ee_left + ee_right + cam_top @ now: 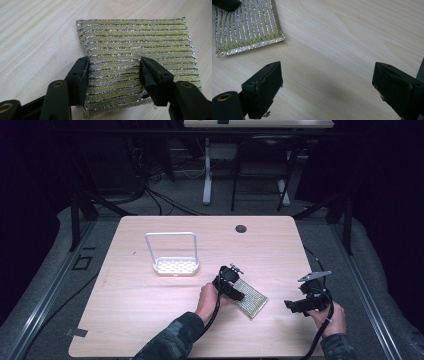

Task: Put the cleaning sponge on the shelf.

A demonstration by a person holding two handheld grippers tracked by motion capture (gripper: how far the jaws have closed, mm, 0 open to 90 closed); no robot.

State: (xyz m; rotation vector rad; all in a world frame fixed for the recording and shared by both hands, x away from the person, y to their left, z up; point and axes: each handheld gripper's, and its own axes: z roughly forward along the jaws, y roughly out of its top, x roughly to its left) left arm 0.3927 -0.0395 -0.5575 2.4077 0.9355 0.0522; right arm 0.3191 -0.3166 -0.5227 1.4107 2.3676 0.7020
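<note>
A yellow-and-silver striped scouring pad (254, 299) lies flat on the wooden table (150, 320), right of centre. My left gripper (239, 294) points down onto its near-left end. In the left gripper view the pad (135, 40) runs away from the jaws. My left gripper (113, 72) stands partly apart: one jaw sits at the pad's left edge, the other rests on its striped top, and the fabric between them looks flat. My right gripper (293, 306) hovers to the right of the pad. Its jaws (327, 82) are wide open over bare wood, with the pad's corner (247, 25) farther off.
A white perforated tray with a tall wire handle (175, 266) stands left of centre, towards the back. A dark cable hole (241, 228) sits near the table's far edge. Beyond the table are another desk's legs and cables on the floor.
</note>
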